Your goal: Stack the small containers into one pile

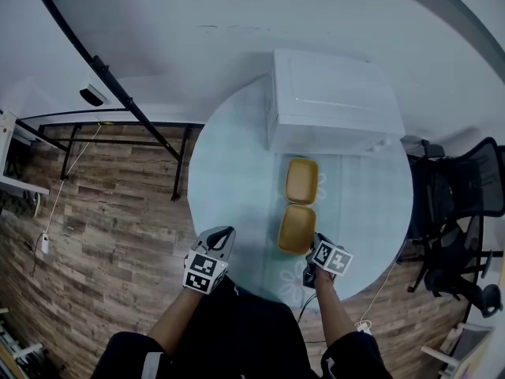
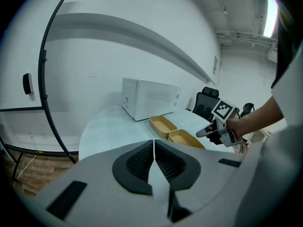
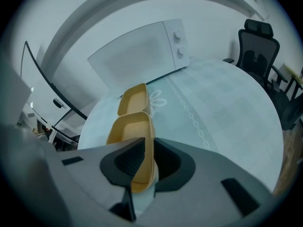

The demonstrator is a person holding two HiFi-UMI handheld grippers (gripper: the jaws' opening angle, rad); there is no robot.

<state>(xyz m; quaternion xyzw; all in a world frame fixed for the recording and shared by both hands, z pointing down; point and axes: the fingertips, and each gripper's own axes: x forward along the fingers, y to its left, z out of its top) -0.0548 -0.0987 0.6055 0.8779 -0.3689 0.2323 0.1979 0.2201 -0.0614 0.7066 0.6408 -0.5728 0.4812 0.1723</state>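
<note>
Two shallow yellow containers lie end to end on the round pale table [image 1: 237,180]: a far container [image 1: 301,180] and a near container [image 1: 297,228]. My right gripper [image 1: 314,260] is at the near container's front right corner. In the right gripper view the near container [image 3: 130,131] has its side wall between the jaws, and the right gripper [image 3: 147,148] is shut on that rim, with the far container [image 3: 134,100] beyond. My left gripper [image 1: 219,243] hangs over the table's front left, shut and empty [image 2: 154,148]. From there both containers [image 2: 162,125] [image 2: 185,137] show to the right.
A white microwave [image 1: 331,105] stands at the back of the table just behind the far container. A black office chair [image 1: 461,204] stands off the table's right edge. A black curved stand [image 1: 102,69] rises at the left over wooden floor.
</note>
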